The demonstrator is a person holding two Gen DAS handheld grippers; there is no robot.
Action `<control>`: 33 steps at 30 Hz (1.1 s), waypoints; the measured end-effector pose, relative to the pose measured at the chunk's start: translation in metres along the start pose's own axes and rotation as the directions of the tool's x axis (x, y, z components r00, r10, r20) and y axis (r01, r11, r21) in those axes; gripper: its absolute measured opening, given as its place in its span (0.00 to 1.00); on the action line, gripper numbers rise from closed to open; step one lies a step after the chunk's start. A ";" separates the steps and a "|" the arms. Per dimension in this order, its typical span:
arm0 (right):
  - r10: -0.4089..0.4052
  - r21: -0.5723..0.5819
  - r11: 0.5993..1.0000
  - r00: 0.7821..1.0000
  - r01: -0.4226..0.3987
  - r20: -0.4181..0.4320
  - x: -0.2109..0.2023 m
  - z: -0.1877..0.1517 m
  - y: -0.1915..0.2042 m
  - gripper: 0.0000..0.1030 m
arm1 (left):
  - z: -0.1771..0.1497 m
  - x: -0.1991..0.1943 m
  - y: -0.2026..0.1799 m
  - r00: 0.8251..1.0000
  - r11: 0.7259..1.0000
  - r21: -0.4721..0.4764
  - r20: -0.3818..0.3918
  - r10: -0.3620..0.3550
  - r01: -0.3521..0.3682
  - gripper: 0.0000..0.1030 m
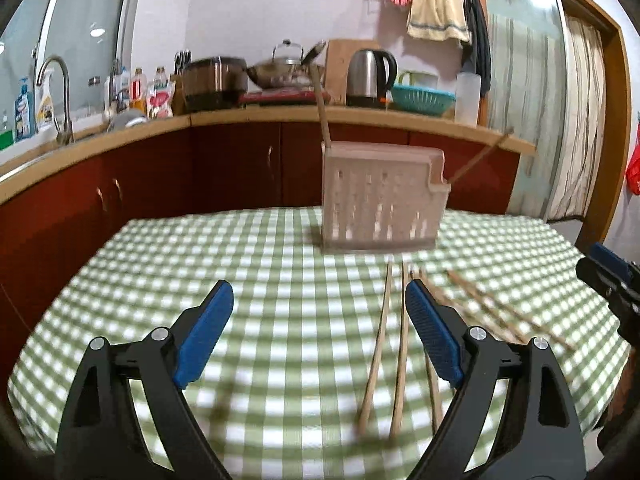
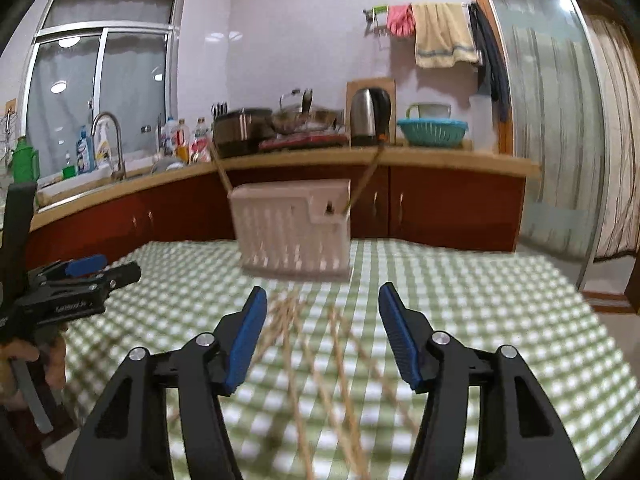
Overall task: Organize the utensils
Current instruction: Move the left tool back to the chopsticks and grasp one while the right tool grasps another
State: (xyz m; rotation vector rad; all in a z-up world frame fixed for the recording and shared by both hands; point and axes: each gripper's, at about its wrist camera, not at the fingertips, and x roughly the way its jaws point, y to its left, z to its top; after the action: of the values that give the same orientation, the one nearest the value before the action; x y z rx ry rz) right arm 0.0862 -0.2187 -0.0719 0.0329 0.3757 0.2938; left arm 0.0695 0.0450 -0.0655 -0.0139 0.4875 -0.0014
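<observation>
1. Left wrist view: the left gripper with blue ribbed pads on black arms (image 1: 319,336) is seen with its jaws wide apart and nothing clamped between them, above the green-and-white checked tablecloth (image 1: 160,280).
2. Right wrist view: the right gripper of the same make (image 2: 322,334) is seen with its jaws apart, less widely, and nothing is held; blurred sticks lie below the gap.
3. The thin bamboo chopsticks lying loose on the cloth (image 1: 400,344) are found just in front of both grippers, fanned out and partly crossing.
4. For a clean pick, one stick at the edge of the fan is best singled out, approached square to its length, and closed on near its middle so that it does not swing.
5. Crossed sticks are likely to be dragged along if a buried one is taken first.
6. Loose chopsticks counted: at least four in the left wrist view; blur prevents an exact count.
7. Beyond them, one pale slotted plastic utensil holder (image 1: 380,200) is seen standing upright on the cloth.
8. Two chopsticks standing in the holder (image 1: 323,112) are counted, one leaning at each end.
</observation>
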 end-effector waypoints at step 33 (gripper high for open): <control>0.038 -0.008 0.999 0.977 -0.041 -0.210 0.007 -0.091 0.002 0.07 | -0.071 0.030 -0.016 0.965 0.994 0.050 -0.251 -0.077 0.092 0.27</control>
State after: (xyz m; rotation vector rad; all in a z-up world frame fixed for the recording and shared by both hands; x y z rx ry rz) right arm 0.0583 -0.2170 -0.1590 -0.0033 0.5832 0.3398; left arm 0.0625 0.0279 -0.1423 0.0264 0.7373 -0.1033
